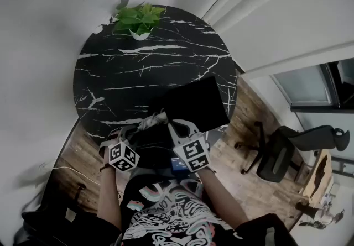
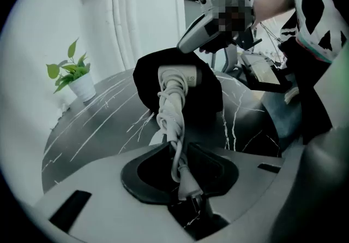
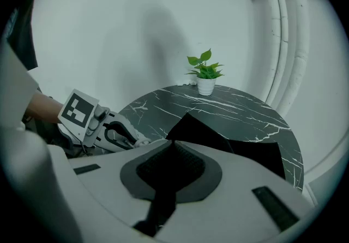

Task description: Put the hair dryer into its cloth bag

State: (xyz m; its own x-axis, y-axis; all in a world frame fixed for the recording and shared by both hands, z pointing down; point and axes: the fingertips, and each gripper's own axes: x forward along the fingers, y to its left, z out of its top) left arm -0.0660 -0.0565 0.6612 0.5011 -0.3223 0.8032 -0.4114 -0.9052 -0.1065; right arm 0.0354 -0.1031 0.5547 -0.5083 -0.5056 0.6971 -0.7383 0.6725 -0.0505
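The black cloth bag (image 1: 196,104) lies on the round black marble table (image 1: 127,73), mouth toward me. The white hair dryer (image 2: 182,75) sits in the bag (image 2: 210,97), its end showing at the mouth. Its bundled white cord (image 2: 170,111) trails out, and the plug lies between the jaws of my left gripper (image 2: 175,146), which is shut on the cord. My right gripper (image 3: 174,143) is shut on the bag's edge (image 3: 188,127) and holds the mouth up. In the head view both the left gripper (image 1: 145,124) and the right gripper (image 1: 172,124) meet at the table's near edge.
A small potted plant (image 1: 138,18) stands at the table's far edge. An office chair (image 1: 282,153) is on the wooden floor to the right. White walls curve behind the table. A person's torso fills the bottom of the head view.
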